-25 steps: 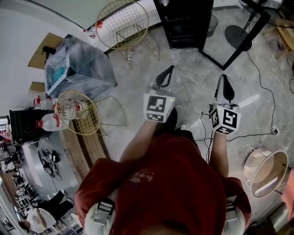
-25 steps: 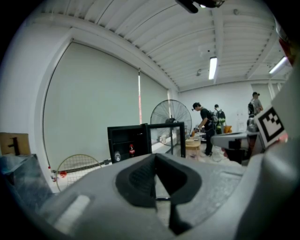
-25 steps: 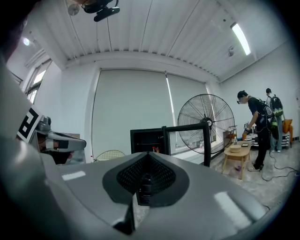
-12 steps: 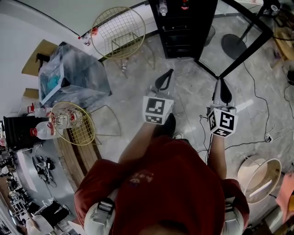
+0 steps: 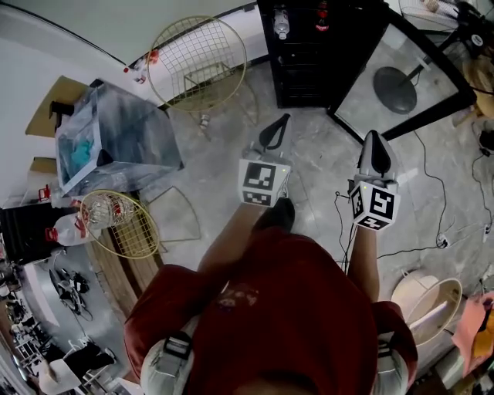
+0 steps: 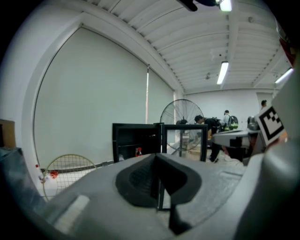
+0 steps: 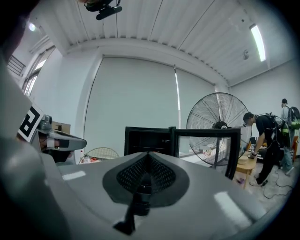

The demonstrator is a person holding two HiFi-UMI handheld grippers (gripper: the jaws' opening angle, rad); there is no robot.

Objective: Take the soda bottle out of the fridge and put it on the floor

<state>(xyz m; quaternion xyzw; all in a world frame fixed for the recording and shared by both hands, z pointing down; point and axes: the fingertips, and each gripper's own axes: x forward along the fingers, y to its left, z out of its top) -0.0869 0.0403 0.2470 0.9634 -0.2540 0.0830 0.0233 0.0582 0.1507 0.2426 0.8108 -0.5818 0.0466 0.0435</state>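
The fridge (image 5: 305, 73) now looms closer ahead of my left claw (image 5: 281, 122) and right claw (image 5: 375, 140), both clenched empty; I must open one.

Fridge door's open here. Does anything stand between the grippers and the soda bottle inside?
Nothing visible does. The fridge door is swung open to the right, the soda bottle stands exposed inside, and only bare floor lies ahead of the left gripper and right gripper. The wire chair stands aside, left.
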